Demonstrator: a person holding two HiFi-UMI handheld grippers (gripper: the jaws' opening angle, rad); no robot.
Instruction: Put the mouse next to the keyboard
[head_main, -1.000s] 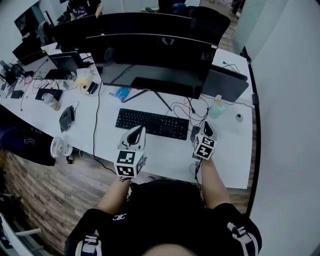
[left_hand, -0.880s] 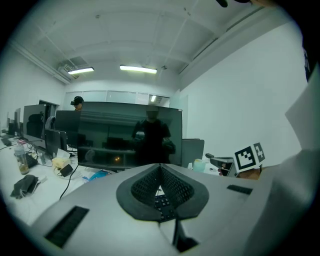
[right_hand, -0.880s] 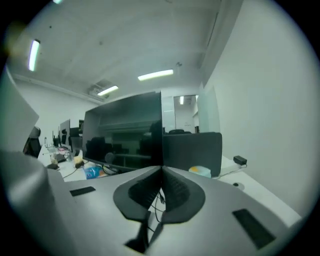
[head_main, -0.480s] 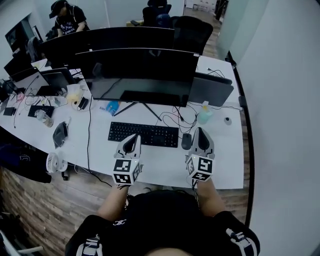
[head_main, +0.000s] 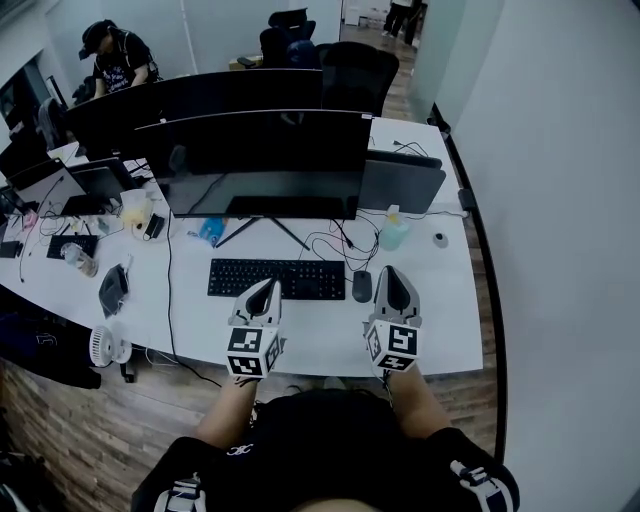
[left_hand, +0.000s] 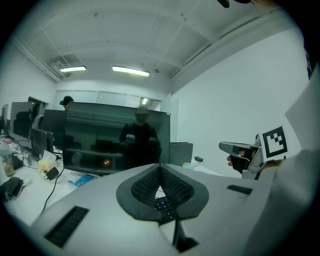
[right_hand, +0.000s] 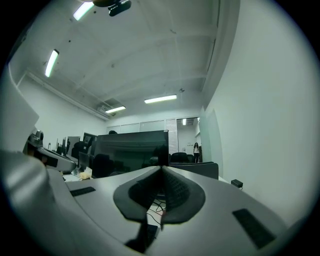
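Observation:
A black mouse (head_main: 362, 286) lies on the white desk (head_main: 440, 330), just right of the black keyboard (head_main: 275, 278). My right gripper (head_main: 392, 274) hovers right of the mouse and apart from it, shut, with nothing between its pads. My left gripper (head_main: 264, 290) hangs over the keyboard's front edge, also shut and empty. In the left gripper view its pads (left_hand: 160, 167) meet, keyboard keys (left_hand: 163, 205) show below them, and the right gripper (left_hand: 247, 152) is at the right. In the right gripper view the pads (right_hand: 161, 170) meet in front of the monitor (right_hand: 132, 150).
A wide dark monitor (head_main: 260, 165) stands behind the keyboard, with tangled cables (head_main: 340, 243) under it. A green bottle (head_main: 393, 233) and a small round object (head_main: 438, 239) sit at the back right. A small fan (head_main: 103, 346) hangs off the left front edge. A person (head_main: 115, 62) sits far back left.
Both grippers have drawn back toward the desk's front edge. The right gripper has come away from the mouse, which now lies uncovered next to the keyboard's right end.

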